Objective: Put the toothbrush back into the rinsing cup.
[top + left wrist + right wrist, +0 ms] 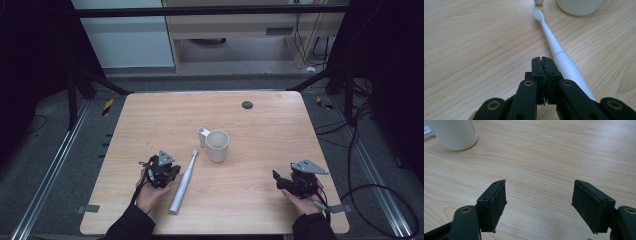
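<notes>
White toothbrush [183,183], cream cup [217,145], pale wood-grain table [270,150], black grippers.

We're seeing an electric toothbrush [183,182] lying flat on the wooden table [260,200], white, slim neck widening into a thicker handle with a seam ring between them. It's lying on a slant: brush head pointing away from the person toward the cup, handle end nearest the table's front edge. In the left gripper view, the bristles [538,13] are facing sideways, not down. A white cup [217,145] is standing upright near the table's middle, open top, just beyond the brush head and slightly right of it. A small white upright piece [203,136] is standing just left of the cup; we're unable to tell whether they're touching.
</notes>
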The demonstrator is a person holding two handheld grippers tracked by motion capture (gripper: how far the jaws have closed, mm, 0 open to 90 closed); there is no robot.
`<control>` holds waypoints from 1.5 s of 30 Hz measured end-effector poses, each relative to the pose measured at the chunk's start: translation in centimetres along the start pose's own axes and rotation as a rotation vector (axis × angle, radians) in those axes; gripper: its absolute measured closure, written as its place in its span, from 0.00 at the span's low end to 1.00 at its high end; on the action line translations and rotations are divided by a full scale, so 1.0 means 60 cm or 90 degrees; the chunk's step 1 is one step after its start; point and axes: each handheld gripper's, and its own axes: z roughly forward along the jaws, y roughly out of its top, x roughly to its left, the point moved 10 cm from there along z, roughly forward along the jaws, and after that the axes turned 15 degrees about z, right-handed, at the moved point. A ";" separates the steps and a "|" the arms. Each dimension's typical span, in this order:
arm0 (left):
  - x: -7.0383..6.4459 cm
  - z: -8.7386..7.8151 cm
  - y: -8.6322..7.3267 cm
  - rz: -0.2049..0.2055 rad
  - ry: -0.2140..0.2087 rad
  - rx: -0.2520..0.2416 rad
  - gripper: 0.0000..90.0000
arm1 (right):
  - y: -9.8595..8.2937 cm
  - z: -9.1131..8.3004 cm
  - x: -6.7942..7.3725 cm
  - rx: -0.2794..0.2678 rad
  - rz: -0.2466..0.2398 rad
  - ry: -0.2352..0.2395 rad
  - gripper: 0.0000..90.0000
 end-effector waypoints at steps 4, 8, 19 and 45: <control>0.005 -0.019 0.011 -0.008 0.000 -0.015 0.92 | 0.001 -0.001 -0.003 -0.002 -0.003 -0.003 0.30; 0.006 -0.034 0.019 -0.021 -0.004 -0.019 0.86 | 0.001 -0.001 -0.006 -0.003 -0.004 -0.005 0.30; -0.001 -0.043 0.033 -0.031 -0.015 -0.020 0.70 | 0.002 -0.002 -0.006 -0.003 -0.003 -0.005 0.30; -0.030 0.003 0.026 -0.008 -0.041 0.090 0.53 | 0.003 0.003 -0.005 0.003 -0.009 -0.005 0.30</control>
